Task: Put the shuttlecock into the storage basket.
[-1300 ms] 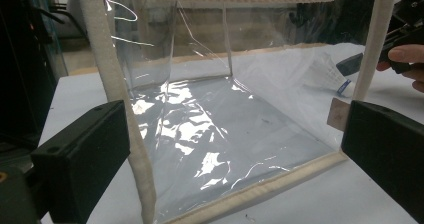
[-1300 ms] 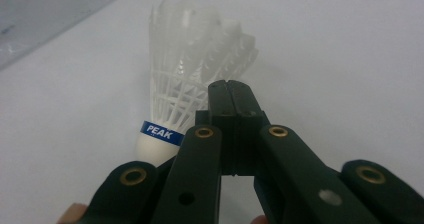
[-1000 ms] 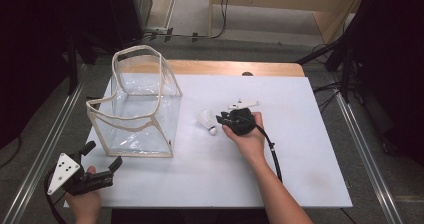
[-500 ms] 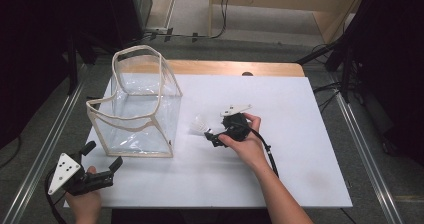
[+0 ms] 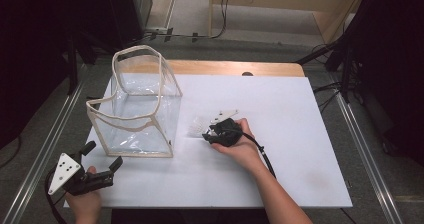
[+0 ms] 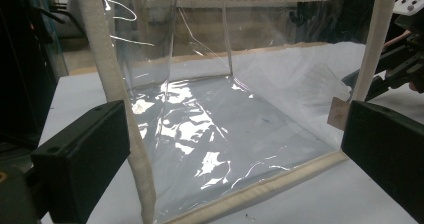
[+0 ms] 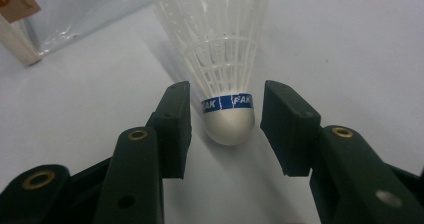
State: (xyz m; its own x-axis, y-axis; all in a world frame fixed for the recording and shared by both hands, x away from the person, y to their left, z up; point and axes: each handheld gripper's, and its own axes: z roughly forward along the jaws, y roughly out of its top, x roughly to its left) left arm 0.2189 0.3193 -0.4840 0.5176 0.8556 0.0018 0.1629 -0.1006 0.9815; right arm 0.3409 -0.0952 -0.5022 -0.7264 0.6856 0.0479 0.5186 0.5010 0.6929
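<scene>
Between the right tongs [image 7: 225, 121], closing but not yet touching, lies the shuttlecock [image 7: 220, 59]; left tongs [image 6: 225, 149] spread.

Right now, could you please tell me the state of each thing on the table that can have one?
Clear bag: upright, top open, nothing inside.
Shuttlecock: lying on the table, white head between the right jaws, small gaps on both sides.
Right gripper: jaws have just been closing, not yet gripping.
Left gripper: open, holding nothing, facing the bag.
</scene>
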